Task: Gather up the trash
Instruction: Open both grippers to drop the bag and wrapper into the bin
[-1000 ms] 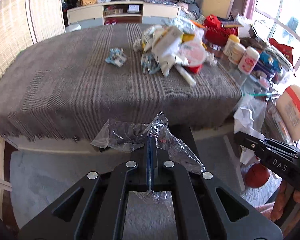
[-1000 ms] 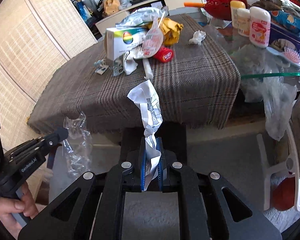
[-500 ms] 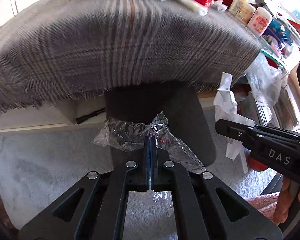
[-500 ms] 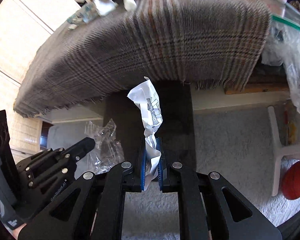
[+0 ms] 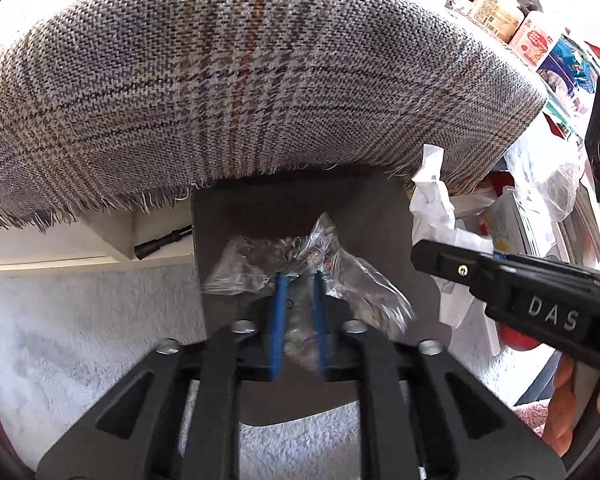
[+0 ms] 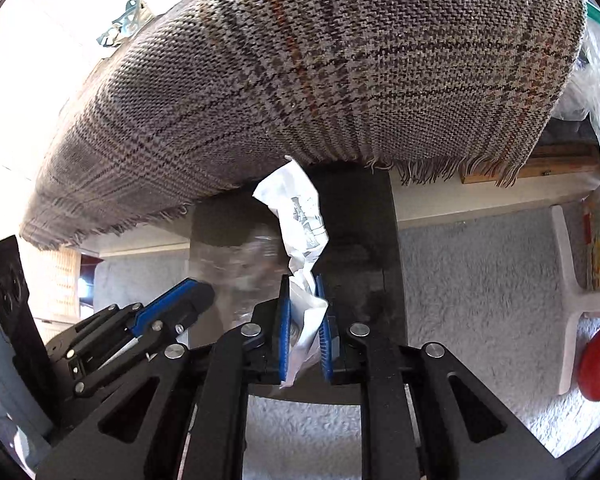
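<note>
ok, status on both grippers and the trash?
Left gripper jaws just opening, clear crinkled plastic wrapper loose between. Right gripper opening too, crumpled white paper between. Dark bin below; nothing blocking.

Both the left gripper and right gripper point steeply downward, jaws just opening.

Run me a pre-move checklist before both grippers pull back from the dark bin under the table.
1. Left gripper jaws parted, just been opening: ok.
2. Clear plastic wrapper free of the left pads: cannot tell; it lies between them, blurred.
3. Right gripper jaws parted, just been opening: ok.
4. Crumpled white paper dropped: not ok; it stands between the blue pads.
5. Both pieces over the dark bin: ok.
6. Grippers apart from each other: ok.
</note>
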Available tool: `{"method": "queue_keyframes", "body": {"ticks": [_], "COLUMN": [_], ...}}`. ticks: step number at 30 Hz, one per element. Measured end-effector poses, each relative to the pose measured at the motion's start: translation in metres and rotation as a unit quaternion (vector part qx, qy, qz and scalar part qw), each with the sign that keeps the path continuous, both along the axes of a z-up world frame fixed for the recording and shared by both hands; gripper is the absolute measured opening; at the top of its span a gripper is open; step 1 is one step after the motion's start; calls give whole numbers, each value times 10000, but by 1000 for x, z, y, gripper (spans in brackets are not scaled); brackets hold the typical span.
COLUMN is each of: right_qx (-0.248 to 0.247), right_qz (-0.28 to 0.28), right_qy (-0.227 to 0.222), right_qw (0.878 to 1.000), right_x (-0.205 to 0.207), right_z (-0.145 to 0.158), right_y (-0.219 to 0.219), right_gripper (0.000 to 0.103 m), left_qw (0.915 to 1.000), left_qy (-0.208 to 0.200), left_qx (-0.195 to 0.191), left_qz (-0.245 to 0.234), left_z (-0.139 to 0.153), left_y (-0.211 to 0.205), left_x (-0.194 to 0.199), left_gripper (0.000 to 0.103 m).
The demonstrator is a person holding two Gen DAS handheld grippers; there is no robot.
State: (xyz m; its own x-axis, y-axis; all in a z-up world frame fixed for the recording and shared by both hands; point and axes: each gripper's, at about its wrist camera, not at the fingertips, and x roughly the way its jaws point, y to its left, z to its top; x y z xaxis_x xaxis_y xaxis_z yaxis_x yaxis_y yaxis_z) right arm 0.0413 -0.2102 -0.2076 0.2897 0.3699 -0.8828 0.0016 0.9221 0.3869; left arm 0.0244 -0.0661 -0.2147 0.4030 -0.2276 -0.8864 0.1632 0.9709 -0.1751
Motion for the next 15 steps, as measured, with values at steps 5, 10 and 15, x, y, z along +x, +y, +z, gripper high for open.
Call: {"method": "queue_keyframes", "body": {"ticks": [5,10,15], "right_qx": [-7,-410,-841], "right_qz": [-107,-137,-174], "right_qy": [-63,-277,-835], "right_qw": [9999,9987,9928], "right_x": [3,-1,-2], "right_z": [6,28,77], "right_y": [-9,-21,-36], "right_gripper": [55,80,100], "left_qw": [9999,9995,9986], "left_qy": [-50,-204,-420], "left_qx": [93,156,172], "left_qz": [70,168,264], "left_z": [9,29,60], "left_y": [8,19,31], "left_x": [-1,-8,-14], "left_gripper": [31,61,93]}}
